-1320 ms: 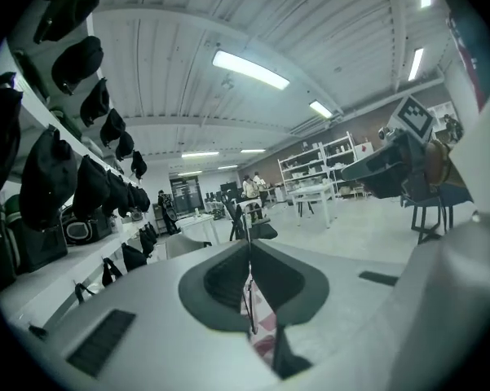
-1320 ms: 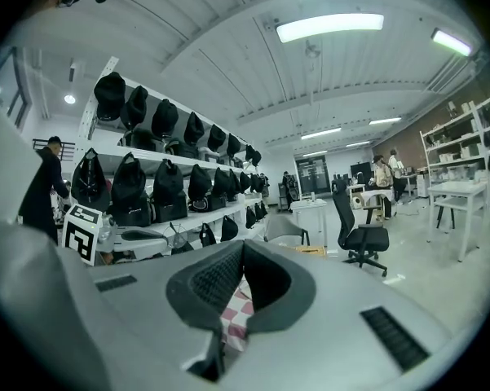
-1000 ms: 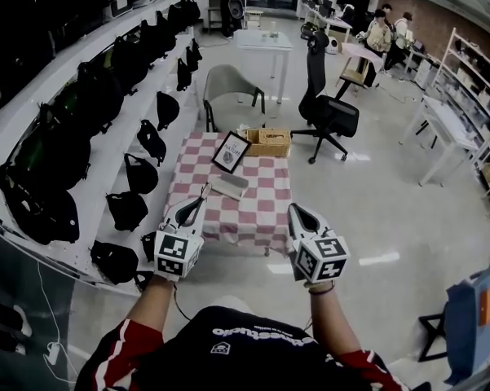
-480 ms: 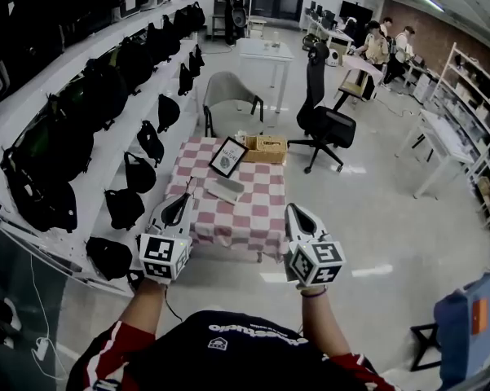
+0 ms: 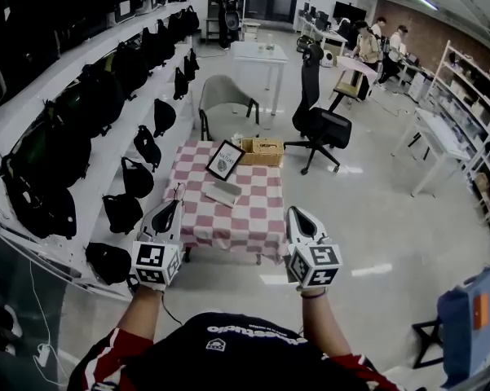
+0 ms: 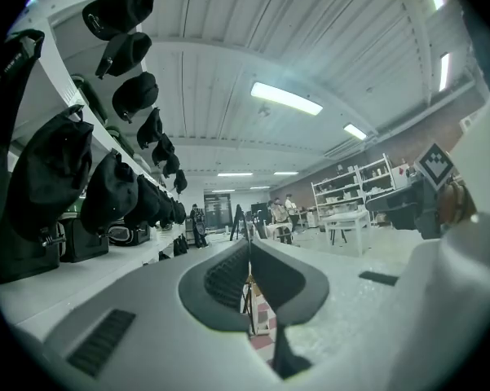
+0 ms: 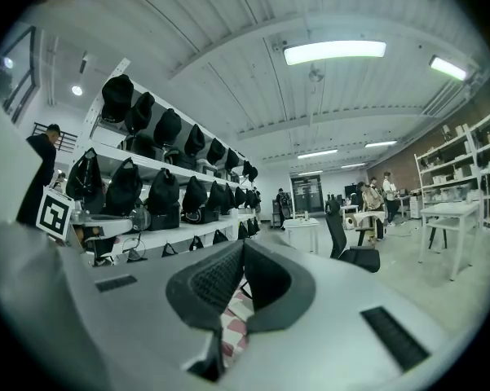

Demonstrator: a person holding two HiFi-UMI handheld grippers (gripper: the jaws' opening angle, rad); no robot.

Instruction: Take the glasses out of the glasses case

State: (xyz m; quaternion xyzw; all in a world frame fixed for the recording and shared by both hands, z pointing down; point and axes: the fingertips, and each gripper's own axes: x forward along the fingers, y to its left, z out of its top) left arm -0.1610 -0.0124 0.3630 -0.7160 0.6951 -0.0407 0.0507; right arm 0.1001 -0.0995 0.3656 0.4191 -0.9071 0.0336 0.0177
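L gripper (image 5: 172, 208) moved left, case (image 5: 225, 192) pale, flat

Checkered table (image 5: 257, 218): case (image 5: 225, 192), frame (image 5: 222, 160), basket (image 5: 262, 150)

Red-and-white checks on the tablecloth (image 5: 253, 218), centre of the head view. On it, pale grey for the glasses case (image 5: 223, 192), a black frame round the light-and-dark picture (image 5: 223, 160), tan weave for the basket (image 5: 262, 151). Pale grey shells on the left gripper (image 5: 173, 206) and right gripper (image 5: 296, 212), black ribbed pads (image 6: 226, 277), black-and-white square markers on each cube. Black bags (image 5: 65, 145) on white shelves (image 5: 102, 173) along the left. Black office chair (image 5: 320, 120) and grey shell chair (image 5: 222, 94) above centre. Pale grey floor (image 5: 375, 218). Black top (image 5: 228, 353) with white lettering, red sleeve (image 5: 118, 344), bottom edge. Blue object (image 5: 465, 324) with an orange patch, lower right. Brown brick wall (image 5: 428, 19), upper right.
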